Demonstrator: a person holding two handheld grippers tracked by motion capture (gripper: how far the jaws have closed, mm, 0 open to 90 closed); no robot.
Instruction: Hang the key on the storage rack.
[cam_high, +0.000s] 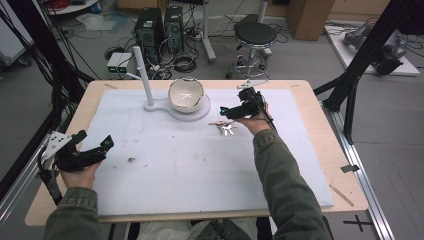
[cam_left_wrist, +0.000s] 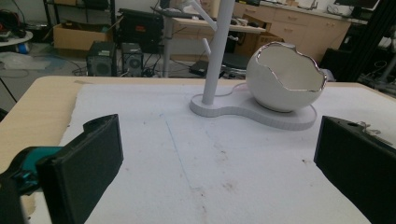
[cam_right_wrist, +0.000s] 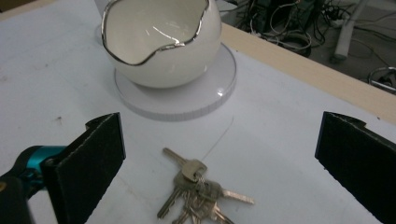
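A bunch of keys (cam_high: 224, 128) (cam_right_wrist: 198, 192) lies flat on the white mat, just in front of the white egg-shaped bowl (cam_high: 186, 94) (cam_left_wrist: 286, 77) (cam_right_wrist: 161, 39) with a silver rim. The bowl sits on a white stand (cam_high: 200, 112) (cam_left_wrist: 285, 119) (cam_right_wrist: 201, 100) that also carries an upright white post (cam_high: 142, 75) (cam_left_wrist: 217, 51). My right gripper (cam_high: 231, 111) (cam_right_wrist: 219, 168) hovers over the keys, open, with the keys low between its jaws. My left gripper (cam_high: 95, 145) (cam_left_wrist: 217, 172) is held at the mat's left edge, open and empty, facing the stand.
The white mat (cam_high: 200, 165) covers most of the wooden table (cam_high: 320, 130). A small dark speck (cam_high: 131, 160) lies on the mat near the left hand. Beyond the table stand a stool (cam_high: 255, 37), computer towers (cam_high: 150, 30) and cables on the floor.
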